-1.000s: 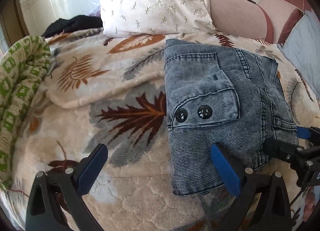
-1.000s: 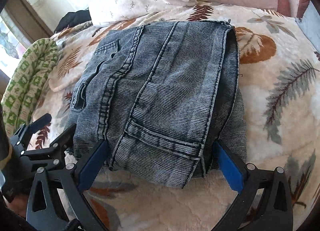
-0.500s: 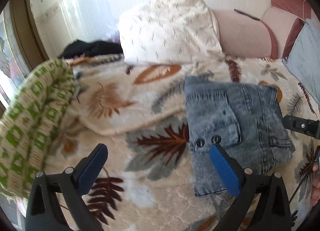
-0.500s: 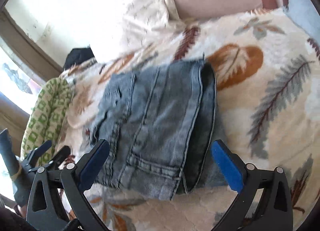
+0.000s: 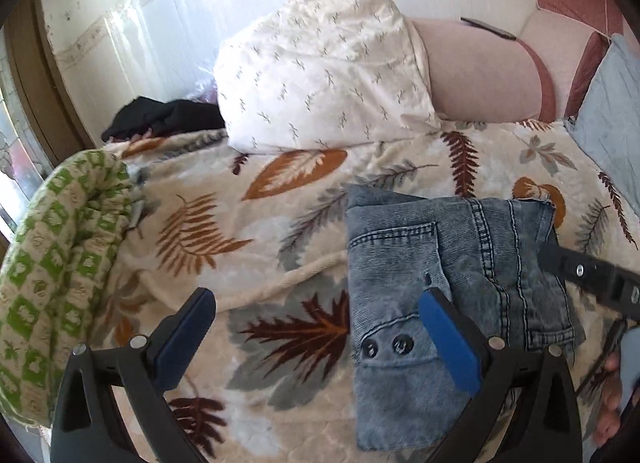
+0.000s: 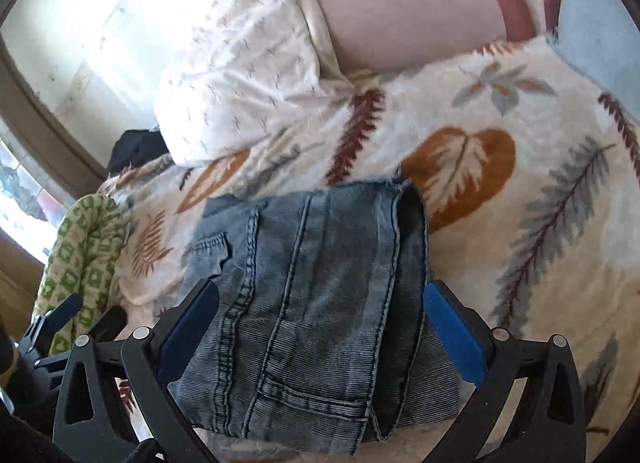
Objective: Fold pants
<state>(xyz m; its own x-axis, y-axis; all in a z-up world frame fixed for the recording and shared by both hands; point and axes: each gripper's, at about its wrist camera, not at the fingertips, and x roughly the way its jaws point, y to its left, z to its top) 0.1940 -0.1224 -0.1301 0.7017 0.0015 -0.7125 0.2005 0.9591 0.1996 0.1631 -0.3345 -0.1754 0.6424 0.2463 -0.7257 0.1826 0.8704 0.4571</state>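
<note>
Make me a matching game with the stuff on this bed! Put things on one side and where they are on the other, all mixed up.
Things:
1. folded grey-blue denim pants
2. white pillow with small twig print
3. green-and-cream patterned blanket
4. crumpled black garment

Places:
A. far corner, by the wall
B. bunched along the bed's left edge
C. lying flat on the leaf-print bedspread, nearest the grippers
D. propped at the head of the bed

Pairs: 1-C, 2-D, 3-B, 4-A
</note>
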